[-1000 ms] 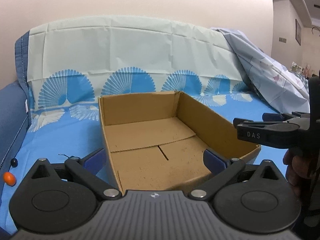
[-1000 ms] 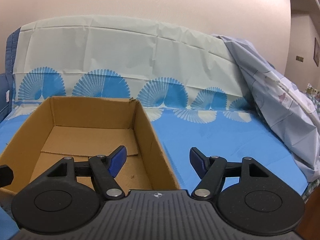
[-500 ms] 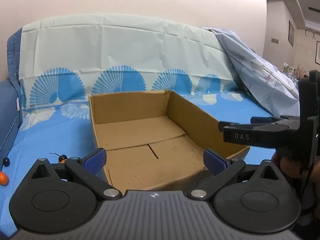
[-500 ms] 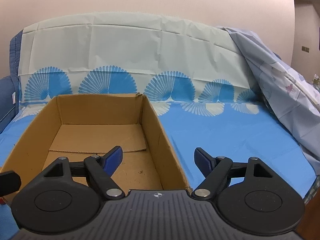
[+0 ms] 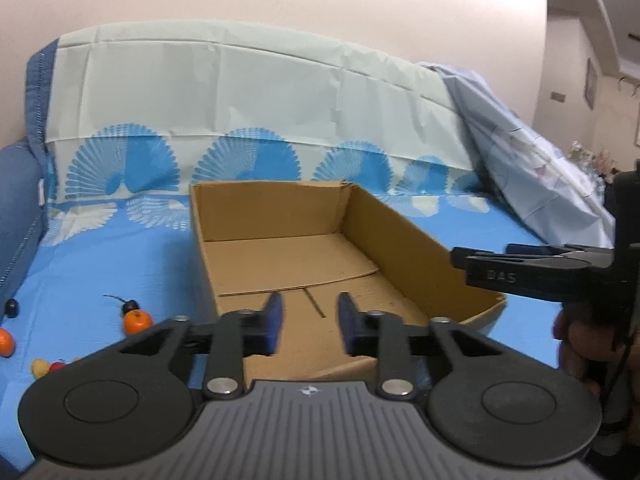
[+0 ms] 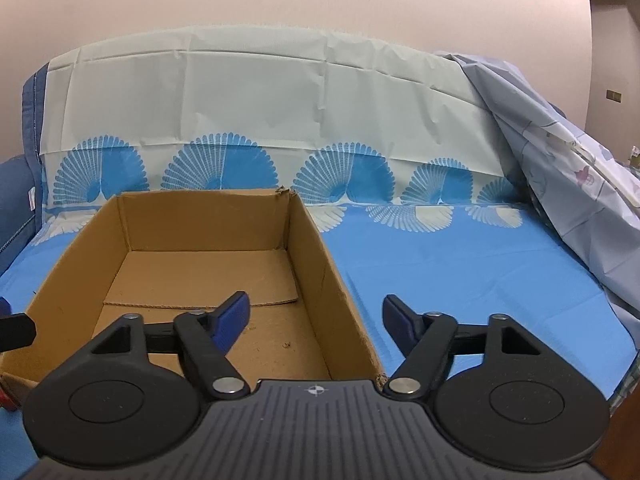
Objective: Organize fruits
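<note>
While both claws hang over the near end of the box, the scene reads as follows.

Left claw: the left claw (image 5: pixel 307 322) has its blue pads drawn in to a narrow gap with nothing between them; it sits above the near part of the box floor.
Right claw: the right claw (image 6: pixel 316 320) stands wide apart and holds nothing; its left pad is over the box floor, its right pad over the sheet, so it straddles the box's right wall. In the left view it shows at the far right edge (image 5: pixel 520 268).
Box: the cardboard box (image 5: pixel 400 248) lies open on the bed, its floor bare apart from a few crumbs (image 6: pixel 286 345).
Fruits: all lie on the sheet to the left of the box, outside it. An orange (image 5: pixel 137 320) sits near the box's left wall, touching a dark fruit with a stem (image 5: pixel 129 305). Further left, another orange (image 5: pixel 6 342) and a dark fruit (image 5: pixel 12 307) lie at the picture's edge. Nearer, a yellow fruit (image 5: pixel 39 367) touches a red fruit (image 5: pixel 56 366).
Sheet: the blue sheet (image 6: pixel 460 272) with fan shapes covers the bed and runs up the far back.
</note>
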`<action>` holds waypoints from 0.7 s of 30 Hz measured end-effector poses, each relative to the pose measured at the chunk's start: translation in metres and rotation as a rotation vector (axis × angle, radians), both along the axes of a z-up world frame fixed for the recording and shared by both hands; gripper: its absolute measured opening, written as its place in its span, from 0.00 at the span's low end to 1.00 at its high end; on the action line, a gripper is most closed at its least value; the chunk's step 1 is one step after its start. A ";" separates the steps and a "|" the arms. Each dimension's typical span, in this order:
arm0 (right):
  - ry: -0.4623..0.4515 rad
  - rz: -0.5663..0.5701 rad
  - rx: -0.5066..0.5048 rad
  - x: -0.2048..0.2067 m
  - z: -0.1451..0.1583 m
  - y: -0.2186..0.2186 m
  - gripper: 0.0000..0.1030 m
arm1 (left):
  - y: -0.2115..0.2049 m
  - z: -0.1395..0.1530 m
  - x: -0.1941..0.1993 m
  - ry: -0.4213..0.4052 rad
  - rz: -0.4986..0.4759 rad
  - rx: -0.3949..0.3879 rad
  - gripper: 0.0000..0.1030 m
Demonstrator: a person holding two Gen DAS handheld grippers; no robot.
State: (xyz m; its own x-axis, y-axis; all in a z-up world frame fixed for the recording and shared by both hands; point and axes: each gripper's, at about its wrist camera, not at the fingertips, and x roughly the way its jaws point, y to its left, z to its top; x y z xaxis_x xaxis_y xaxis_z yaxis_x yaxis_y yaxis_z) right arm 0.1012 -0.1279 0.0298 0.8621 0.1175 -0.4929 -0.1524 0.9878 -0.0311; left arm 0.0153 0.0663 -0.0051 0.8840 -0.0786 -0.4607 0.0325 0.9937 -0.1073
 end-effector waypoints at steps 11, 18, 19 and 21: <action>-0.026 0.070 0.080 -0.010 0.016 0.017 0.25 | 0.020 0.042 -0.015 -0.046 -0.178 -0.014 0.15; -0.039 0.162 0.172 -0.021 0.033 0.044 0.25 | 0.101 0.081 -0.028 -0.070 -0.235 -0.026 0.15; -0.044 0.180 0.170 -0.023 0.035 0.051 0.25 | 0.113 0.081 -0.031 -0.068 -0.216 -0.024 0.15; -0.053 0.213 0.168 -0.028 0.037 0.063 0.25 | 0.141 0.077 -0.038 -0.055 -0.157 -0.044 0.15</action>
State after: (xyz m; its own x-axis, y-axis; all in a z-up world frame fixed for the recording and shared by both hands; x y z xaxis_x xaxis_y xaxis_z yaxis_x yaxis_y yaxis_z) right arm 0.0736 -0.0645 0.0669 0.8330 0.3754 -0.4065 -0.3601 0.9256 0.1168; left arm -0.0226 0.2074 0.0717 0.8832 -0.2371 -0.4046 0.1942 0.9702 -0.1447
